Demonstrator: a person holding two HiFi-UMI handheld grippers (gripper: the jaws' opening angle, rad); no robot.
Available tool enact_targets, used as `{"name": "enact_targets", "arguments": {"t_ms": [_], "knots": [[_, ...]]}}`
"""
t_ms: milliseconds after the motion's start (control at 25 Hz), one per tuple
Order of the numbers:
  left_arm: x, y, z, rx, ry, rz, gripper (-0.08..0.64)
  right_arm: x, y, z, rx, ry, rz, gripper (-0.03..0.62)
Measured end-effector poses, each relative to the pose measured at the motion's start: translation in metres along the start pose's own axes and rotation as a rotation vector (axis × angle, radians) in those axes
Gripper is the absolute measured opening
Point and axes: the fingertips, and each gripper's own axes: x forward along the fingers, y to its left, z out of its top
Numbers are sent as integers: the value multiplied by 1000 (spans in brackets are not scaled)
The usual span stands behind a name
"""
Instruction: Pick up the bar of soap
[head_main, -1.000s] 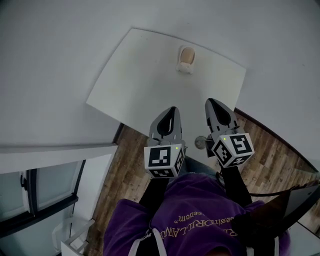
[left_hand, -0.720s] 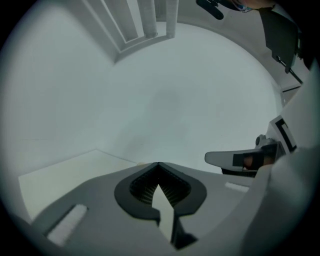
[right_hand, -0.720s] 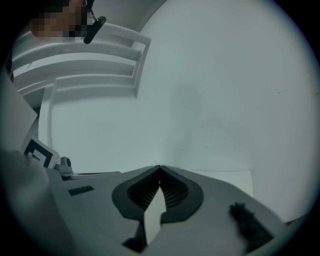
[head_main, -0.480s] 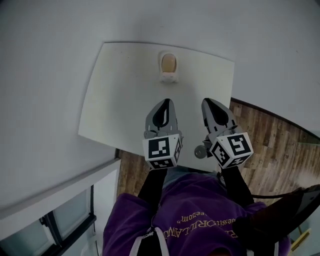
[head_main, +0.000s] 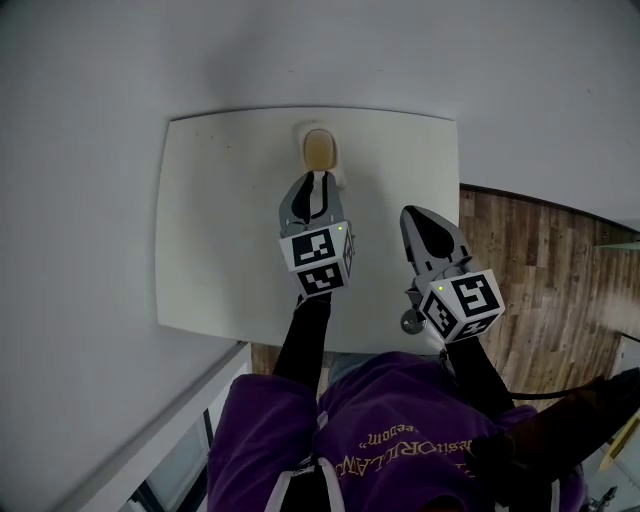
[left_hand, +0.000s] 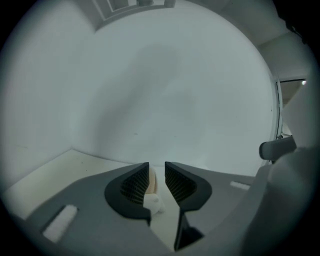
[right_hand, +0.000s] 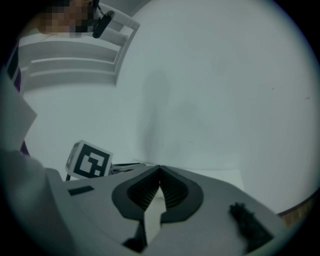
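Head view, surface: pale desk (head_main: 210, 250) set against a plain grey wall (head_main: 300, 50); wood floor (head_main: 530, 270) past its right edge.
Soap: bar of soap (head_main: 319, 148) lies in a white dish (head_main: 341, 180) at the middle of the desk's far edge.
Left gripper (head_main: 316, 180): reached across the desk, tilted slightly down, tips just short of the soap. Its jaws are a little apart and have just been opening, with nothing pressed between them.
Right gripper (head_main: 420, 215): near the desk's right edge, jaws together, empty.

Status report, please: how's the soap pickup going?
Left gripper: fingers just opening, nothing between them yet. Soap straight ahead, not gripped. Right gripper shut, empty. Nothing in the way.
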Motion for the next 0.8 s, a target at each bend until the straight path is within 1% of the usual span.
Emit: {"name": "enact_targets", "arguments": {"t_ms": [120,240,440,560,800], "knots": [[34,10,-18,13,83,-3,142,12,-2,-3,6,15,-12,9],[64,17,-39,44,177,8,185,21,-4,-4,8,28,-20,9],[101,28,-61,96,275,51,261,31,-12,-7,10,47,-41,9],[113,30,-70,101,304,67,281,33,-17,-10,10,60,-52,9],[122,33,-76,109,327,102,282,36,-25,-14,13,74,-66,9]]}}
